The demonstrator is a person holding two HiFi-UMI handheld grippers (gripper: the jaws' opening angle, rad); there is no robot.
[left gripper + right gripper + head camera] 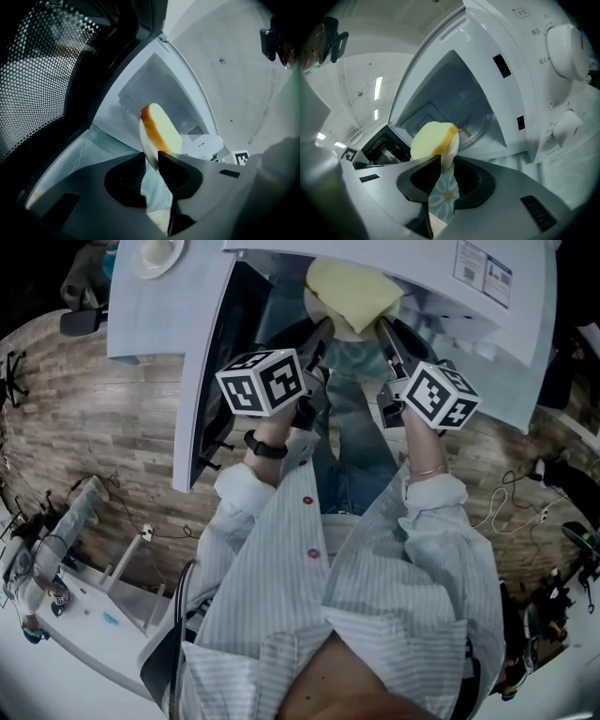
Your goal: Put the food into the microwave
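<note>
Now | left gripper (152,158) clamps plate (145,138) rim; right gripper (446,160) likewise | food (165,129) at microwave (525,61) mouth

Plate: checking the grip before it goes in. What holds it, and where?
The plate is held by opposite rim edges: left gripper on one, right gripper on the other.

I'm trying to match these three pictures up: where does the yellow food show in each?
Head view: yellow food at top centre.
Left gripper view: food at centre.
Right gripper view: food just left of centre, above the patterned plate.
Shared landmark: the open microwave, seen in all three.
</note>
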